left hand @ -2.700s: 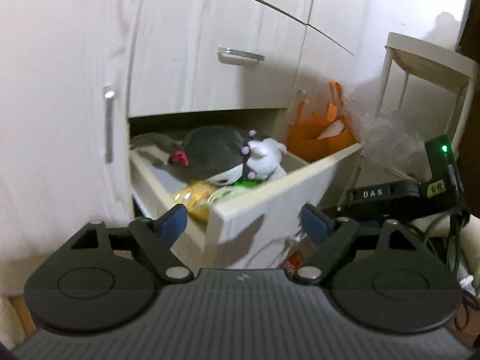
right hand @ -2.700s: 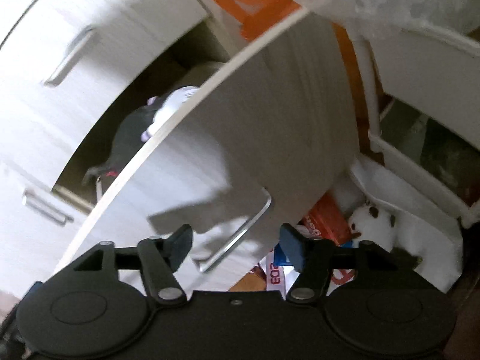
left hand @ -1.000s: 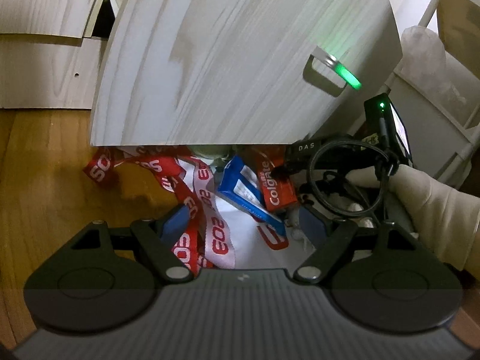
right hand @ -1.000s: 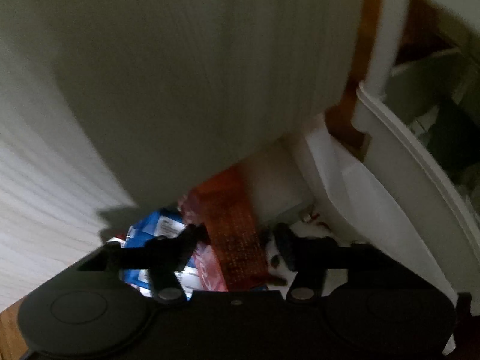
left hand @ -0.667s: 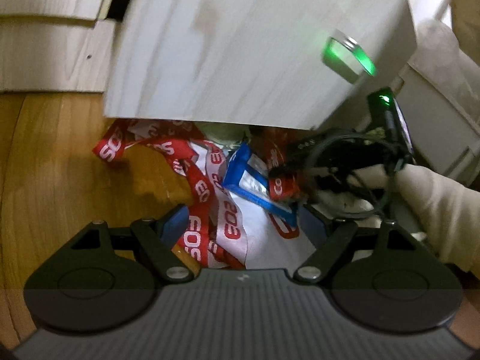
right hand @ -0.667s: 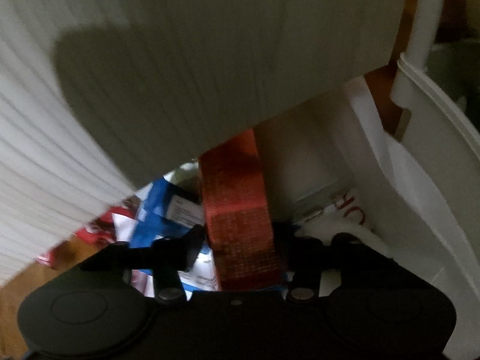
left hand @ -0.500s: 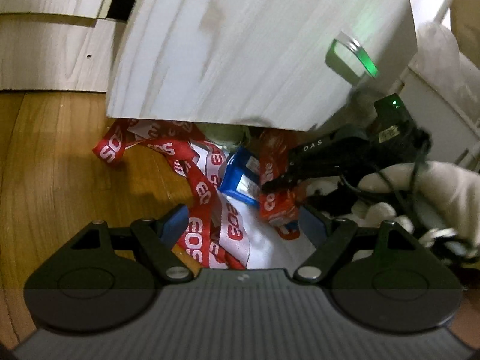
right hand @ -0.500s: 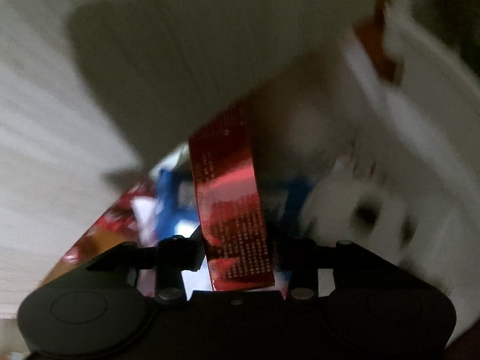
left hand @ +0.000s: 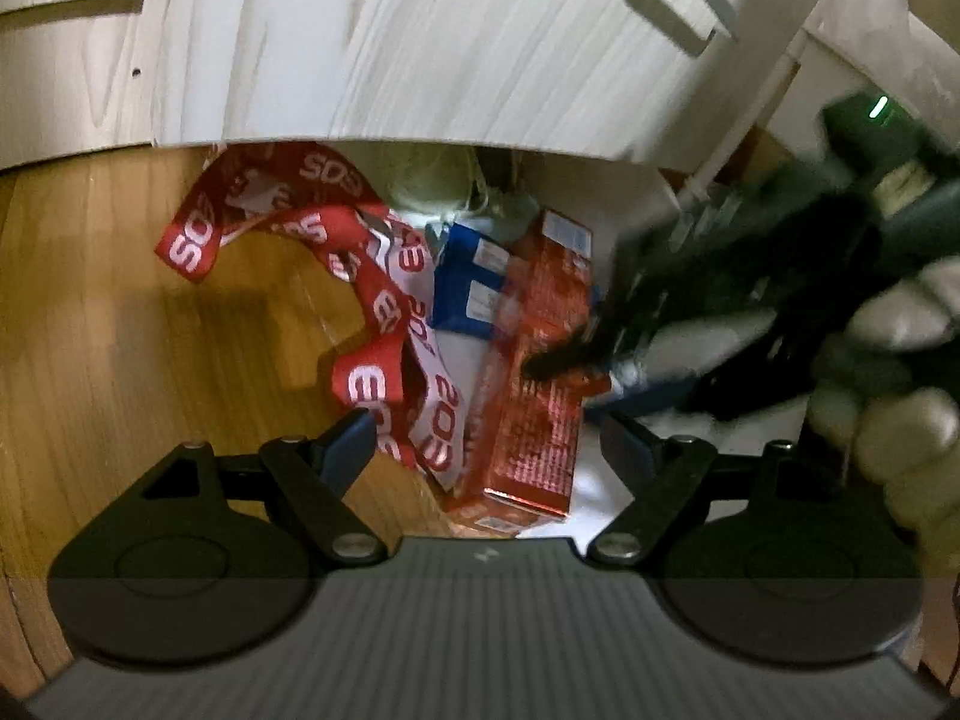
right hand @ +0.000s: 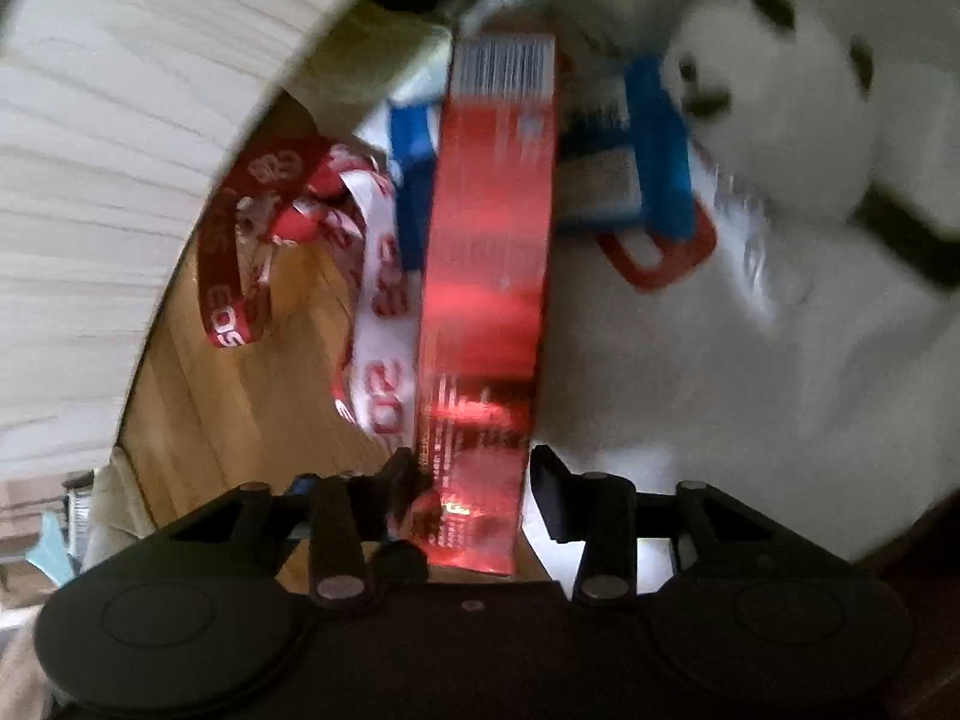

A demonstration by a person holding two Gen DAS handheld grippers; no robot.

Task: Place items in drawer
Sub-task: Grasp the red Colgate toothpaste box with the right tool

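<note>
A long red toothpaste box (right hand: 486, 276) sits between the fingers of my right gripper (right hand: 474, 474), which is shut on its near end. The same box (left hand: 534, 372) shows in the left wrist view, held by the right gripper (left hand: 576, 354), which comes in blurred from the right above the floor pile. My left gripper (left hand: 489, 441) is open and empty, hovering over that pile. The pulled-out drawer's white wood front (left hand: 456, 42) with its metal handle (left hand: 678, 6) hangs above the pile.
On the wooden floor (left hand: 132, 324) lie a red and white lanyard (left hand: 384, 300), a blue box (left hand: 468, 288) and a white bag. A white plush toy (right hand: 774, 114) lies at the right. A white rack leg (left hand: 738, 138) stands right of the drawer.
My right gripper has closed on the red toothpaste box and lifted it off the pile, tilting it. Both cameras have dropped from the open drawer to the floor beneath it.
</note>
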